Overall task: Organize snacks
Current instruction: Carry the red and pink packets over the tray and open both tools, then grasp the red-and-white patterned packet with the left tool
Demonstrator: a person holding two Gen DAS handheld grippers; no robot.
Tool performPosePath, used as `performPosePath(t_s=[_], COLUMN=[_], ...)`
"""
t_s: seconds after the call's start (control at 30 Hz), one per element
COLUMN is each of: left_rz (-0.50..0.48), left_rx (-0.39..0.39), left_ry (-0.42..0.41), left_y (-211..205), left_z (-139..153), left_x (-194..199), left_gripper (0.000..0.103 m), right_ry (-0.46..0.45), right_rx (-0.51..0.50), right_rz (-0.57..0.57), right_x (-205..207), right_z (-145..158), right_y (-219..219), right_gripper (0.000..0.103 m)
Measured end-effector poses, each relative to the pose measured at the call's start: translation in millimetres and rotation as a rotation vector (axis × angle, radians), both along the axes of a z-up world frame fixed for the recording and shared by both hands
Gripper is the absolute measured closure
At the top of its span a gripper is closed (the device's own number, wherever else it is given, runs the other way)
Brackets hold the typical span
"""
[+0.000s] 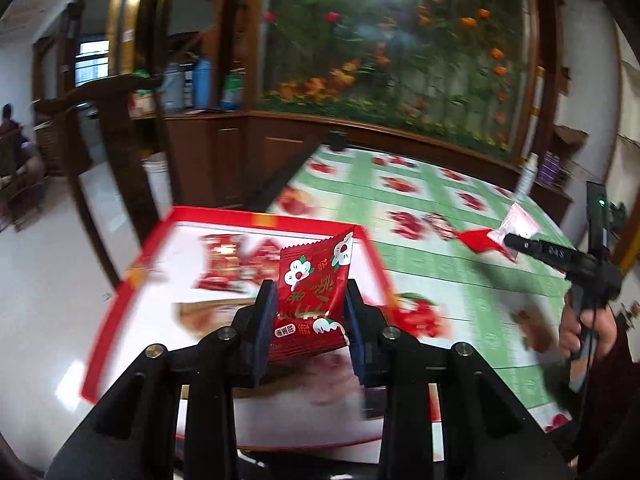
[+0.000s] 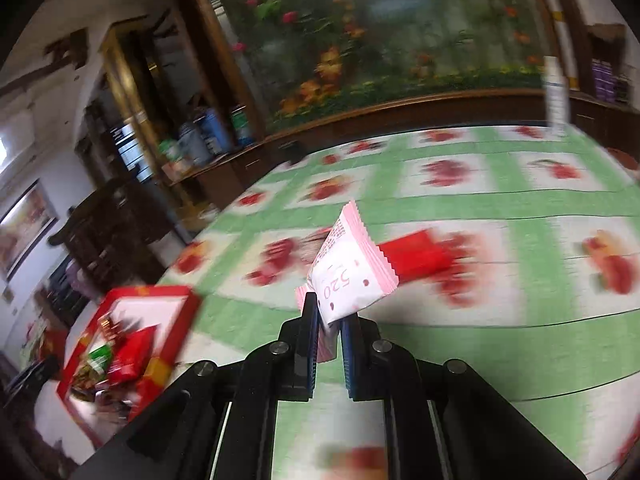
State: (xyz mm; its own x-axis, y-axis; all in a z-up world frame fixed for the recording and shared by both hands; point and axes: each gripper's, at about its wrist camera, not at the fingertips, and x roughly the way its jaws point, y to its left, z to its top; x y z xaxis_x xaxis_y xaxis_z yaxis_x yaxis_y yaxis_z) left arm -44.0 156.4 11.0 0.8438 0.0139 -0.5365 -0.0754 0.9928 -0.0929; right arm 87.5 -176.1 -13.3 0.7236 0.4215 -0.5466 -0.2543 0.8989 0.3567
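Left wrist: left tool [image 1: 311, 300] clamps red snack packet [image 1: 314, 280]; right tool [image 2: 329, 320] pinches pink packet [image 2: 348, 276].

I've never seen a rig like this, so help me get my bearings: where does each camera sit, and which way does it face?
Left wrist: on the left tongs, looking along them at a red snack packet over the red box; a hand shows.
Right wrist: on the right tongs, facing a pink-and-white packet above the tablecloth; no hand shows.
Shared: box, tablecloth, pink packet, flower mural.
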Motion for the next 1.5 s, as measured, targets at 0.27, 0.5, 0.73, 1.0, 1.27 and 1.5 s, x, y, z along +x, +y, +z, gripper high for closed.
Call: performPosePath(t_s=[0.27, 0.5, 0.73, 1.0, 1.27, 1.5], left_rz=[0.114, 0.170, 0.160, 0.061, -0.059, -0.127], left_rx=[0.014, 0.049, 0.099, 0.142, 0.129, 0.110], left_ry=[0.022, 0.035, -0.006, 0.036, 0.084, 0.181], left_y=[42.4, 45.7, 23.7, -20.6, -80.8, -151.0], left_z=[-10.9, -14.5, -6.9, -3.2, 21.7, 30.0], left_x=[-2.3, 7.5, 11.0, 26.3, 63.4, 147.8], left_gripper=[0.073, 0.069, 0.019, 0.019, 0.019, 0.019], right_ry=[-0.074, -0.089, -0.036, 0.125, 0.168, 0.193], right_rx=[0.054, 0.055, 0.088, 0.144, 0.152, 0.173], right_rz=[0.338, 0.563, 0.413, 0.181, -0.025, -0.353], right_x=[-23.8, -34.6, -5.2, 48.5, 74.9, 79.6], right_z=[13.2, 15.4, 14.4, -0.8, -2.7, -5.7], right_y=[147.8, 224.8, 190.1, 124.6, 7.4, -132.7], right_gripper=[0.092, 0.083, 0.035, 0.032, 0.032, 0.031])
